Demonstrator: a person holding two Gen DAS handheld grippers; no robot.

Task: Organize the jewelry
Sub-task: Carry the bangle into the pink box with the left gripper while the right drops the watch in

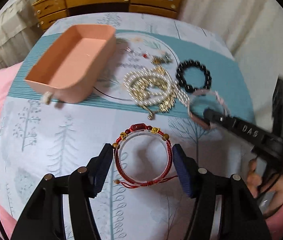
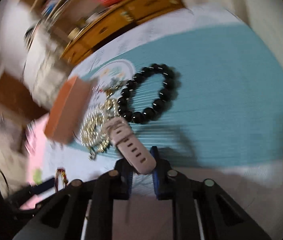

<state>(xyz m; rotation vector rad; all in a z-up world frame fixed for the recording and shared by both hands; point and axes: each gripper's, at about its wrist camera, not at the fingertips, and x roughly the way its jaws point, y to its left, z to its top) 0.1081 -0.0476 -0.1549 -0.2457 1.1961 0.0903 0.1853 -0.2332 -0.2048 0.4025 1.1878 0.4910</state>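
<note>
Two grippers are working at once, and I am holding one in each hand. I am keeping my left gripper (image 1: 143, 168) wide open around a red braided cord bracelet with amber and gold beads (image 1: 142, 156), which is lying flat on the tree-printed bedsheet (image 1: 41, 140) directly between the two blue pads (image 1: 181, 170), apparently not yet touched on either side. I am pinching a pale pink perforated rubber watch strap (image 2: 130, 146) in my right gripper (image 2: 142, 172), its jaws nearly closed on the strap's end; the strap's long axis is running forward and slightly left, away from the fingers. I am judging that the open salmon-pink rectangular box (image 1: 71, 64) is where everything is going; it is sitting ahead and to the left of both grippers, nearer my left one, and it looks empty. Counting what is lying outside it: one black round-bead bracelet (image 1: 194, 76), one tangled heap of gold and pearl-white chain (image 1: 151, 90), and some small scattered pieces (image 1: 147, 57) too blurred to number.
</note>
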